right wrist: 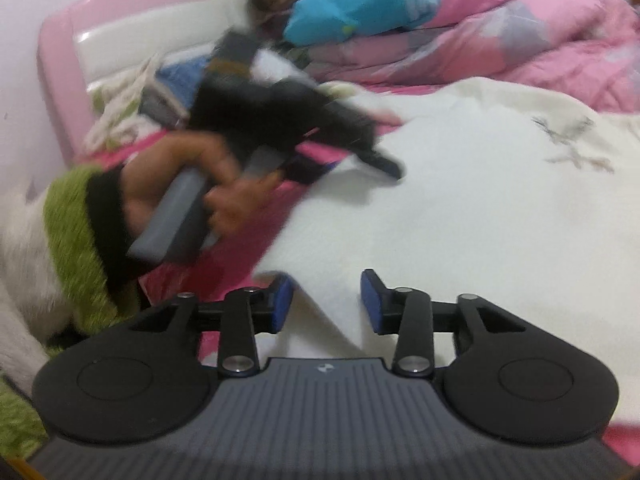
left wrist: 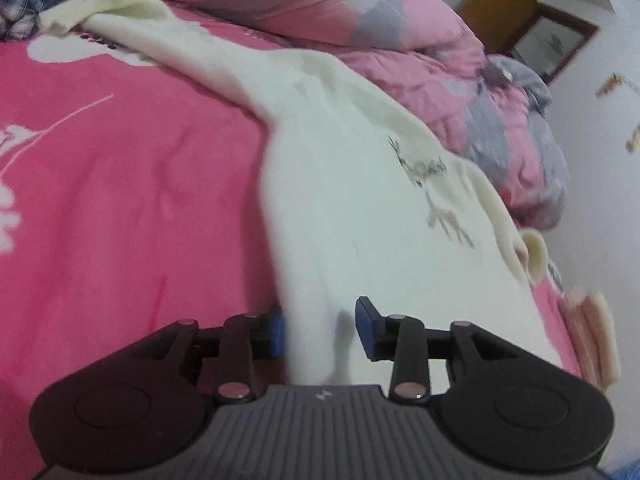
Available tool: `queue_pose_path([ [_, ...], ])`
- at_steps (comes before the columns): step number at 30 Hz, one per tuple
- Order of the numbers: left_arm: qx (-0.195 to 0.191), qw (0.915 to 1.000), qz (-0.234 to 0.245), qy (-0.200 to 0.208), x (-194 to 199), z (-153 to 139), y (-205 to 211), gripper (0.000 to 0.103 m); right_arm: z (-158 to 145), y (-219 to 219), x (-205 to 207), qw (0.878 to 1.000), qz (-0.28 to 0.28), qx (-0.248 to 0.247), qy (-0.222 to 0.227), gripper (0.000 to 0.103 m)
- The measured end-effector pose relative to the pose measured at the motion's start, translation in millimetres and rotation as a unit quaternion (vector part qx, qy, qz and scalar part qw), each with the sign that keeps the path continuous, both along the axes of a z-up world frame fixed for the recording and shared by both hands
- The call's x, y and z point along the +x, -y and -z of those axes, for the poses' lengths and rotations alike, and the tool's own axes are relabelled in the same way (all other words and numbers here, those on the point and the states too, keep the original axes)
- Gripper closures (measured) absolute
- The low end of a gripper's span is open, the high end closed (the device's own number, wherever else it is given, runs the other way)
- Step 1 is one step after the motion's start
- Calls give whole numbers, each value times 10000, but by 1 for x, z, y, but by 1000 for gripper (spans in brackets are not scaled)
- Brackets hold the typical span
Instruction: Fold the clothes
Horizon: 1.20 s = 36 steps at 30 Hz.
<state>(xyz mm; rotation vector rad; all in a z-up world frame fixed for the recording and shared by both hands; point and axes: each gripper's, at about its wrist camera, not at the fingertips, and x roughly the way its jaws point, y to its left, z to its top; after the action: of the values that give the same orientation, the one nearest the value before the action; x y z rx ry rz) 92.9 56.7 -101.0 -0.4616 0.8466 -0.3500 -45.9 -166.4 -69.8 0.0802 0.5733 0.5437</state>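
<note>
While both grippers hover low over the pink bedsheet (left wrist: 120, 184), we find the cream sweater (left wrist: 360, 184) spread across the bed. Starting at the upper left of the left wrist view, one sleeve (left wrist: 120, 12) trails away toward the far corner; the body then runs diagonally down to the lower middle, where a raised fold of knit stands between the blue pads of our left gripper (left wrist: 320, 330). Its jaws are parted, with cloth in the gap but not pinched, as far as we can tell through the blur. The sweater's long axis runs almost straight away from these jaws.

In the right wrist view, our left hand (right wrist: 224, 200) and its gripper sit at centre left, at the sweater's left margin. Further right, the sweater (right wrist: 460, 216) fills the middle and right of the frame, and its near corner dips between the open jaws of our right gripper (right wrist: 326, 302).

We judge both grippers equally close, each astride an edge, so any grasp needs only a closing.
</note>
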Motion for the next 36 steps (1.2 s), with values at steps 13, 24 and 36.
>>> queue_pose_path([
  [13, 269, 9984, 489, 61, -52, -7, 19, 56, -13, 149, -28, 9581, 2437, 1496, -167, 41],
  [24, 362, 9973, 645, 6, -71, -8, 22, 56, 18, 236, -24, 8861, 3713, 2661, -786, 27],
  [36, 442, 9969, 655, -6, -75, -9, 24, 57, 35, 266, -3, 8665, 3817, 2986, -1197, 29],
])
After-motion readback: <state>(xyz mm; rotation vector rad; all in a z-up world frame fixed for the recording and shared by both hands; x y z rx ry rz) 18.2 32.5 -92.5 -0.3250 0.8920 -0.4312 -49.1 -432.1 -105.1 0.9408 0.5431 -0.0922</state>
